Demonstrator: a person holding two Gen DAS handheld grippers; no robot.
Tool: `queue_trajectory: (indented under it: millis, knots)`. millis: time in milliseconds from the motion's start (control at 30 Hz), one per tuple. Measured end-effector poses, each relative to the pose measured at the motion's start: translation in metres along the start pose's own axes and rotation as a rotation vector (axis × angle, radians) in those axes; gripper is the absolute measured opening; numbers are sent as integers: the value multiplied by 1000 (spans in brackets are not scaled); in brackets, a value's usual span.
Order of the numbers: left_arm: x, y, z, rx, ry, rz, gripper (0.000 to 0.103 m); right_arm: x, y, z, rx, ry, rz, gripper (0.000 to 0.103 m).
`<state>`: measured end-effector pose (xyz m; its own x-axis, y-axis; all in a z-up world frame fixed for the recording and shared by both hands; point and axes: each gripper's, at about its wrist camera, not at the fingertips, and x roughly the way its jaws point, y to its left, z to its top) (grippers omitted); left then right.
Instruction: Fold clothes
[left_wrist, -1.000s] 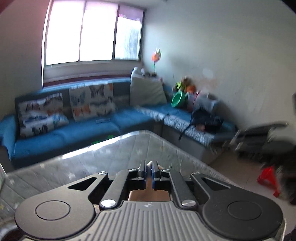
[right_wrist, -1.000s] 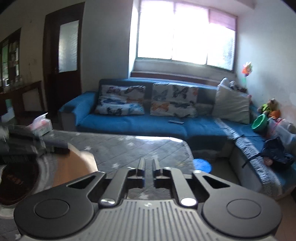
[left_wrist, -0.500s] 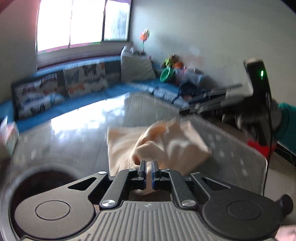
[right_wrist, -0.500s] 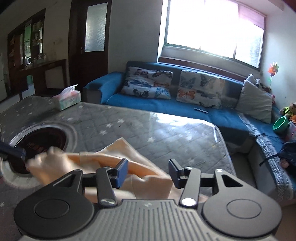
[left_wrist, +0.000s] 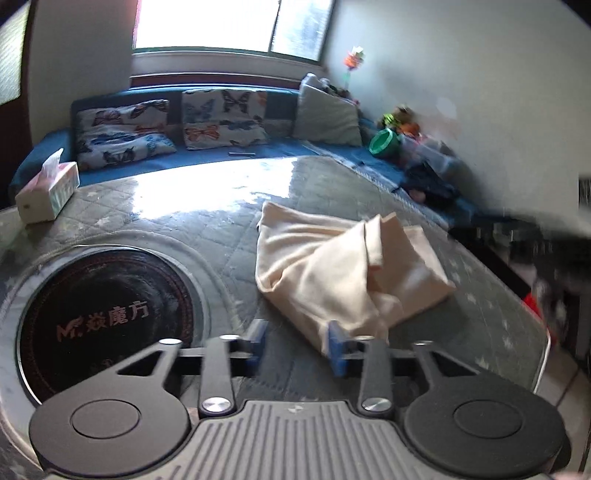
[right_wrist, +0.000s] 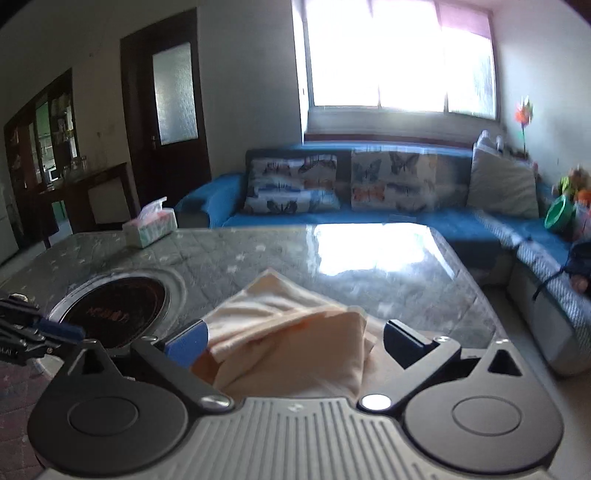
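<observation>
A cream-coloured garment (left_wrist: 343, 269) lies crumpled in a loose heap on the glass-topped table (left_wrist: 229, 206). My left gripper (left_wrist: 297, 345) is open and empty just in front of the heap's near edge. In the right wrist view the garment (right_wrist: 291, 339) lies between and under the spread fingers of my open right gripper (right_wrist: 295, 341), which holds nothing. The left gripper's blue-padded tip (right_wrist: 55, 330) shows at the left edge of the right wrist view.
A round black hotplate (left_wrist: 99, 314) is set into the table to the left of the garment. A tissue box (left_wrist: 48, 190) stands at the table's far left. A blue sofa (left_wrist: 229, 147) with cushions runs behind the table. The table's right edge (left_wrist: 532, 325) drops to the floor.
Both grippers were shut a second ago; the right opened first, then the left. The garment has dropped onto the table, and the left gripper has pulled back from it.
</observation>
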<state>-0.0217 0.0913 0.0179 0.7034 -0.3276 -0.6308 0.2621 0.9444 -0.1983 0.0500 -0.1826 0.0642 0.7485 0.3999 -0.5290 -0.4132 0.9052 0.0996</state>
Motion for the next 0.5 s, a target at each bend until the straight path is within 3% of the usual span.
queue_trajectory:
  millis: [233, 367, 500]
  knots:
    - [23, -23, -7, -46, 28, -18, 65, 5, 8, -24, 3, 55, -16, 103]
    - [24, -33, -13, -45, 32, 7, 83, 4, 13, -36, 7, 79, -4, 103]
    - [25, -42, -20, -43, 32, 33, 94, 5, 19, -44, 18, 93, -2, 103]
